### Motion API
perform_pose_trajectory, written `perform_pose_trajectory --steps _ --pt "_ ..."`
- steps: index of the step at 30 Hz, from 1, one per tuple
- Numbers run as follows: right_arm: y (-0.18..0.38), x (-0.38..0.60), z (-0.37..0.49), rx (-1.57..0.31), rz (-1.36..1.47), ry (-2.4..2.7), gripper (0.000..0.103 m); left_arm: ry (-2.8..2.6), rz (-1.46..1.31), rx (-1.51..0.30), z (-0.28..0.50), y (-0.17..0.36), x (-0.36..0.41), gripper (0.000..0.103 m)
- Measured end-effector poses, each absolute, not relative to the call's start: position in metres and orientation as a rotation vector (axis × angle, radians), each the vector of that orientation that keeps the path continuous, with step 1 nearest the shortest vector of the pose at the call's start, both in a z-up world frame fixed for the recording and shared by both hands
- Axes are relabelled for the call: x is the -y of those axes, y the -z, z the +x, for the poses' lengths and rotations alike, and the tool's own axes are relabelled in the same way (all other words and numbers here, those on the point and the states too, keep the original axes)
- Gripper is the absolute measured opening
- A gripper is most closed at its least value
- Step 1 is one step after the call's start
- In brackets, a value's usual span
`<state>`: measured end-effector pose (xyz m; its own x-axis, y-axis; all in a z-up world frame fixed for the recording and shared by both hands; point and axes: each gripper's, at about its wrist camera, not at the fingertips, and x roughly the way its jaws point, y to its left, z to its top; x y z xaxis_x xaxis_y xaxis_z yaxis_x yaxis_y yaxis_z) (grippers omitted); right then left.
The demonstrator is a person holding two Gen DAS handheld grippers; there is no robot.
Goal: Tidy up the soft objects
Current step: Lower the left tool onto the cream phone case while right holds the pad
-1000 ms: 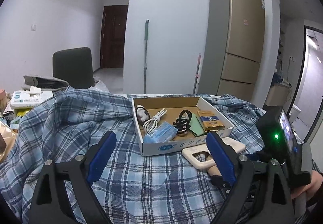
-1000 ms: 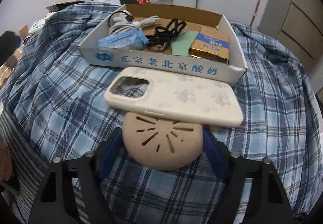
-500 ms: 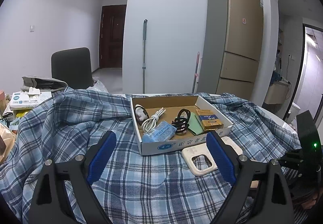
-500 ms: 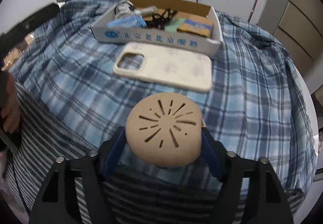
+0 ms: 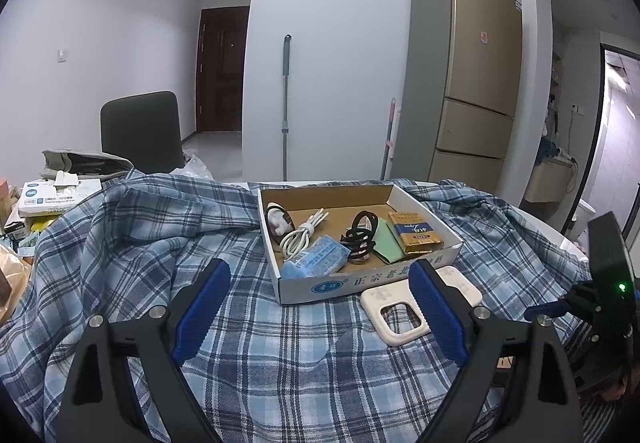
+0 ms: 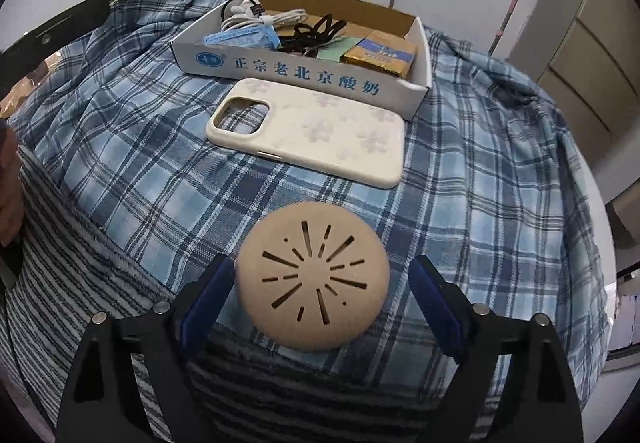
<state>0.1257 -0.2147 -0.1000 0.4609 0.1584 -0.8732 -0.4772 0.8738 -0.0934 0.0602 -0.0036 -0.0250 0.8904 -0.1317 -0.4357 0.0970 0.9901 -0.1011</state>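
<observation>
A cream phone case [image 6: 308, 131] lies on the blue plaid cloth [image 6: 120, 147] just in front of a shallow cardboard box [image 6: 296, 69]; it also shows in the left wrist view [image 5: 404, 303]. A round tan slotted pad [image 6: 314, 287] rests on the cloth between the fingers of my right gripper [image 6: 320, 307], which stand apart from it, open. My left gripper [image 5: 320, 307] is open and empty, low over the cloth in front of the box [image 5: 344, 283].
The box holds a blue mask pack [image 5: 316, 263], a white cable [image 5: 300, 235], black hair ties [image 5: 360, 235], a green cloth [image 5: 386, 247] and a gold packet [image 5: 416, 233]. Tissue boxes [image 5: 56, 195] and a chair [image 5: 140, 131] stand at the left. A fridge [image 5: 472, 91] stands behind.
My right gripper drew back from the box with the tan pad, then its fingers opened around the pad. My left gripper stayed nearly still.
</observation>
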Motion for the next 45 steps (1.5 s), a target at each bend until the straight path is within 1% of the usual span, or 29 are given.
perform_pose_trajectory --steps 7,13,14,17,22,25,26,28,31,32,34,37,40,45 --pt "0.111 0.211 0.137 -1.089 -0.313 -0.455 0.088 0.122 -0.071 -0.459 0.059 0.025 0.006 0.092" --pt "0.115 0.214 0.139 -1.095 -0.289 -0.463 0.087 0.126 -0.069 -0.470 0.060 0.026 0.008 0.092" --pt "0.115 0.215 0.137 -1.084 -0.289 -0.460 0.082 0.127 -0.067 -0.470 0.060 0.026 0.008 0.092" --pt "0.110 0.220 0.133 -1.044 -0.266 -0.469 0.079 0.130 -0.064 -0.473 0.061 0.027 0.008 0.092" --pt "0.089 0.235 0.119 -0.889 -0.199 -0.449 0.079 0.153 -0.062 -0.482 0.061 0.027 0.010 0.092" --pt "0.078 0.248 0.112 -0.805 -0.145 -0.418 0.079 0.218 -0.055 -0.533 0.066 0.031 0.015 0.092" --pt "0.076 0.253 0.112 -0.794 -0.130 -0.415 0.079 0.240 -0.057 -0.569 0.069 0.033 0.017 0.089" --pt "0.075 0.258 0.112 -0.791 -0.098 -0.423 0.079 0.298 -0.043 -0.639 0.077 0.039 0.024 0.068" --pt "0.076 0.266 0.118 -0.803 -0.046 -0.440 0.079 0.352 0.048 -0.702 0.084 0.045 0.044 0.056" --pt "0.076 0.269 0.118 -0.801 -0.023 -0.447 0.079 0.375 0.078 -0.725 0.085 0.048 0.051 0.054" --pt "0.074 0.273 0.118 -0.790 0.020 -0.455 0.079 0.461 0.116 -0.796 0.093 0.055 0.067 0.044" --pt "0.074 0.281 0.119 -0.783 0.084 -0.481 0.079 0.527 0.170 -0.857 0.102 0.062 0.086 0.041" --pt "0.076 0.287 0.122 -0.792 0.125 -0.485 0.079 0.548 0.280 -0.846 0.109 0.066 0.105 0.041" --pt "0.075 0.287 0.121 -0.793 0.127 -0.497 0.079 0.567 0.319 -0.932 0.126 0.077 0.119 0.037"
